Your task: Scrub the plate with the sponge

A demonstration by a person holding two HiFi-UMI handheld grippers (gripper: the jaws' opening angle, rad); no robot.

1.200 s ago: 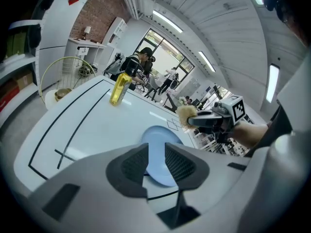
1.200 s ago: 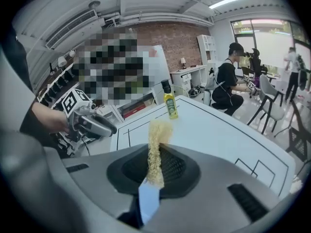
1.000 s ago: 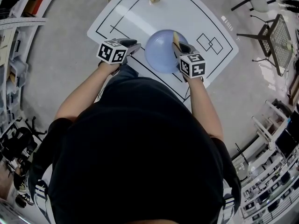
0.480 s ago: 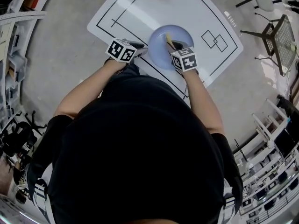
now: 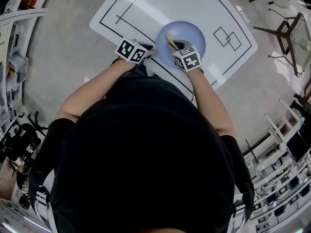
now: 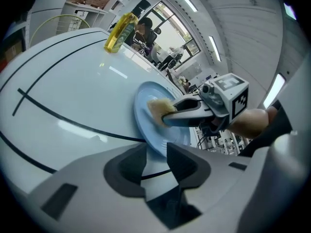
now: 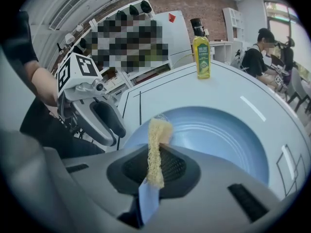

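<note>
Two grippers are at the near edge of a white table (image 5: 141, 6) marked with black lines. A pale blue plate (image 5: 192, 33) lies flat on the table, directly in front of the person.

Right gripper (image 7: 154, 155): jaws closed on a yellow sponge (image 7: 158, 130), which stands upright between them. The sponge's free end lies on the plate's inner surface, close to the near left rim.

Left gripper (image 6: 155, 152): jaws a narrow gap apart, nothing clamped. White table and a black line show through the gap. The plate's near rim sits just at the jaw tips; contact cannot be confirmed.

One yellow bottle (image 7: 201, 50) stands upright at the far side of the table, well apart from the plate.
</note>
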